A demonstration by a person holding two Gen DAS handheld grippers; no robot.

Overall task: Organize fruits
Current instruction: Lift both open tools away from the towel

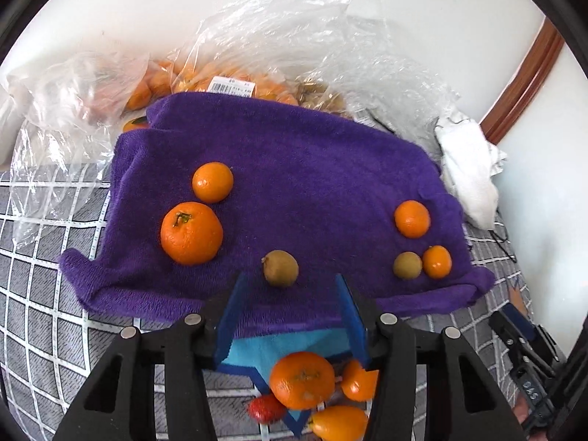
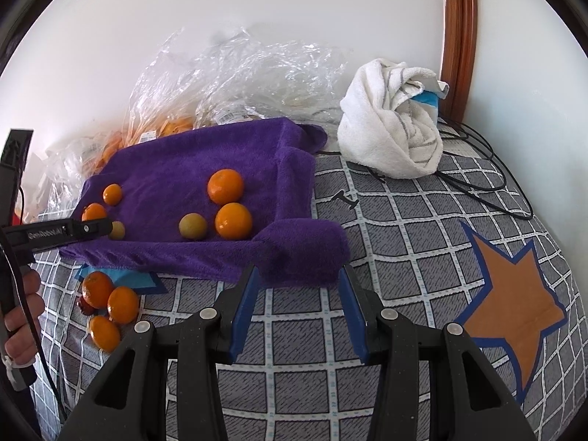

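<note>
1. The grey bedcover with a white grid pattern [image 2: 386, 220] carries everything; its far edge meets a white wall.
2. A purple terry towel [image 1: 294, 169] lies spread on the bedcover, its long axis running left to right in the left wrist view. Its right near corner is folded up into a lump [image 2: 305, 253] just ahead of the right gripper.
3. Crumpled clear plastic bags [image 1: 294, 36] sit behind the towel against the wall. Orange fruit shows through them, but the towel's far edge hides the lower part, so the number cannot be made out.
4. A bundled white towel [image 2: 393, 132] stands to the right of the purple towel, with black cables beside it.
5. An orange star patch edged in blue [image 2: 514, 305] lies on the bedcover at right. A light-blue star patch [image 1: 264, 352] is mostly hidden under the towel's near edge.
6. The left gripper [image 1: 290, 286] has its blue pads apart, holding nothing, and hovers over the towel's near edge.
7. The right gripper [image 2: 299, 275] is also spread wide, with the folded corner between its tips; contact cannot be told.
8. A large tangerine [image 1: 191, 233] lies on the towel at left, green stem end up, a smaller one [image 1: 212, 182] just beyond it.
9. A brownish-green round fruit [image 1: 281, 268] lies just ahead of the left gripper, its stem nub pointing left.
10. Three small fruits [image 1: 419, 253] cluster at the towel's right.
11. Three orange fruits and a red one [image 1: 305, 393], partly hidden by the gripper frame, lie on the blue patch.
</note>
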